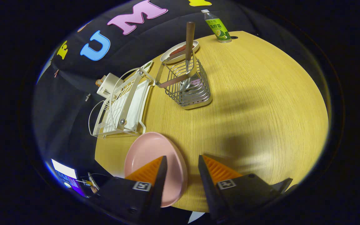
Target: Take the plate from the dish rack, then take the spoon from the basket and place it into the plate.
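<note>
One spoon (188, 47) upright in basket (186, 89), handle up; claw (182, 165) apart, beside plate (150, 156)

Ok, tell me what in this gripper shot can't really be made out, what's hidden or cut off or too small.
- Pink plate: its near part is covered by one finger of the open gripper.
- Spoon: its bowl sits low behind the wire basket, so its shape is unclear.
- Far plate: partly behind the basket rim; the reddish thing on it is too small to name.
- Dish rack: fisheye-warped at the table edge; the box behind it is unidentifiable.
</note>
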`<state>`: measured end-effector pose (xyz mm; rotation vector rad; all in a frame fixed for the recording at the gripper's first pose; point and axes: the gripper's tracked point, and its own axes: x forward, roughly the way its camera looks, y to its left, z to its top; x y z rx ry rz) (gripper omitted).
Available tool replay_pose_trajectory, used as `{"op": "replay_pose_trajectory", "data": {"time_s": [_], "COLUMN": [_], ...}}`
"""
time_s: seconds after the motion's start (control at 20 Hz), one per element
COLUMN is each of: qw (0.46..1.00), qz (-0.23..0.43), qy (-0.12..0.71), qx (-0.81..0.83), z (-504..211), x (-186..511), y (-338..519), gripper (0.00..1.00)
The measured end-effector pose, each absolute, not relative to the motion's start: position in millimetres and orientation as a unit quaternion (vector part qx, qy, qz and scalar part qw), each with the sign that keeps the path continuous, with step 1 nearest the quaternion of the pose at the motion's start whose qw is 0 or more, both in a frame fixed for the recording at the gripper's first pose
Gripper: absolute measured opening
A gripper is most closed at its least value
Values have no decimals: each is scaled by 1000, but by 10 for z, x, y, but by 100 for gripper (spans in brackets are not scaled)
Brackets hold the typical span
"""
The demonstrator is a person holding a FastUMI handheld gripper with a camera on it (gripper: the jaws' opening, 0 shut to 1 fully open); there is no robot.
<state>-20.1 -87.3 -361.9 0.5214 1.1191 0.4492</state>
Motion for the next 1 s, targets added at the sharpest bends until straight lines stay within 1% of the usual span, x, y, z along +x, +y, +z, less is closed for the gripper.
{"op": "replay_pose_trajectory", "data": {"time_s": [0.1, 0.3, 0.45, 0.8, 1.0], "qw": [801, 865, 895, 929, 941], "qz": [204, 169, 155, 120, 112], "qy": [508, 429, 379, 297, 270], "qx": [243, 198, 177, 187, 173], "z": [-3551, -3233, -3010, -2680, -2626], "x": [-142, 212, 505, 1293, 1651], "y": [-945, -1300, -1443, -1568, -1552], "gripper": [98, 99, 99, 98, 99]}}
